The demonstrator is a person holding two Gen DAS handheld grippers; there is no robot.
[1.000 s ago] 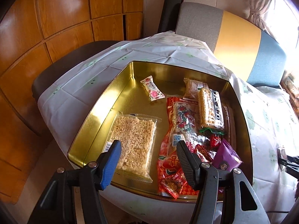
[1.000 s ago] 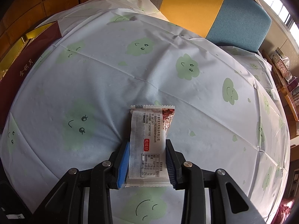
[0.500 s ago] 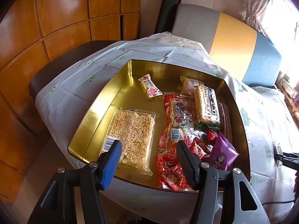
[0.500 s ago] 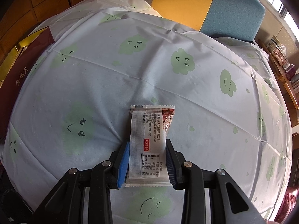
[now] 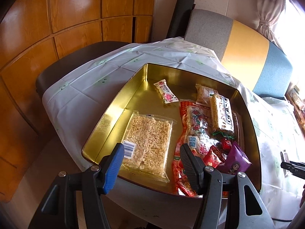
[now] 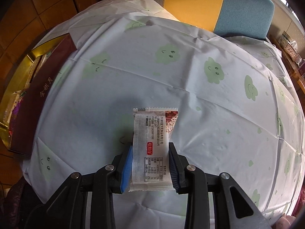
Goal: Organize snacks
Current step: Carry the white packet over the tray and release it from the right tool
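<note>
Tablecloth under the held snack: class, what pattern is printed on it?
Pale green smiling clouds on the white tablecloth, shown best in the right wrist view.

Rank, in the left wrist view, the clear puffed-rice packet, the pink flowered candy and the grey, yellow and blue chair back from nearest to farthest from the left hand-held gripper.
1. Clear puffed-rice packet: just beyond the left hand-held gripper, near end of the gold tin.
2. Pink flowered candy: far end of the tin.
3. Grey, yellow and blue chair back: behind the table.

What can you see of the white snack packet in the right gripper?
The white snack packet is a flat, sealed plastic pillow pack with crimped zigzag ends, black print, a red logo and a brown photo corner. The right gripper clamps its long sides, lower half between the pads. It hangs above the tablecloth, printed back toward the camera.
</note>
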